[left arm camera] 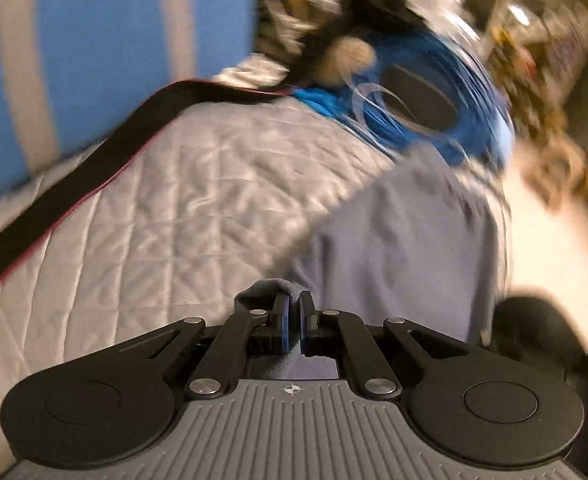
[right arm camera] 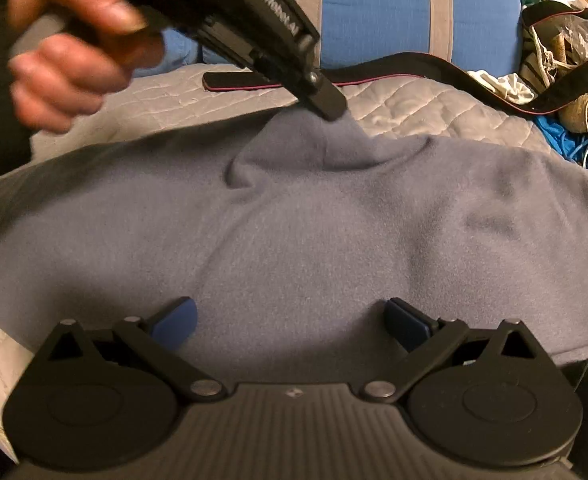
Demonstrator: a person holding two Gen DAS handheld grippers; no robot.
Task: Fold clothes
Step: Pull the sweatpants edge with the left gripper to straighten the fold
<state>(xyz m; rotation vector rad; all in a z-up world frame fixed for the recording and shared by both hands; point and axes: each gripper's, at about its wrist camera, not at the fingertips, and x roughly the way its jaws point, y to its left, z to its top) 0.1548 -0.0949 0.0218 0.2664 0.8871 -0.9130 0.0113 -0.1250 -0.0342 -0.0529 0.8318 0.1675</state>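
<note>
The left claw (left arm camera: 292,312) is clenched on a pinch of the grey-blue fleece garment (right arm camera: 313,232). From the right wrist view the cloth rises into a small peak where the pads bite it, near the garment's far edge, with creases running down from that point. I take this as the start of a fold: gripping the edge lets the person draw that side up and over the rest of the cloth. The person's left hand (right arm camera: 74,52) is wrapped around the tool's handle, blurred.

The right claw (right arm camera: 290,324) hangs released just above the near part of the garment, its blue pads (right arm camera: 176,322) wide apart and nothing between them. It looks parked there, ready to pin or take the near edge while the other side is lifted.

The garment lies spread across the middle of the bed, reaching almost to the near edge. The bed is covered with a pale grey quilted bedspread (left arm camera: 166,208), soft enough that the fleece sinks and wrinkles slightly. Along the far edge runs a black strap with a red border (right arm camera: 433,70), and behind it stands a blue cushion with grey stripes (right arm camera: 373,8). Towards the far right corner there is clutter: a coil of bright blue cord (left arm camera: 425,120), a tan soft toy (right arm camera: 585,114), a dark bag with plastic wrappers. The room beyond is too blurred to read.
</note>
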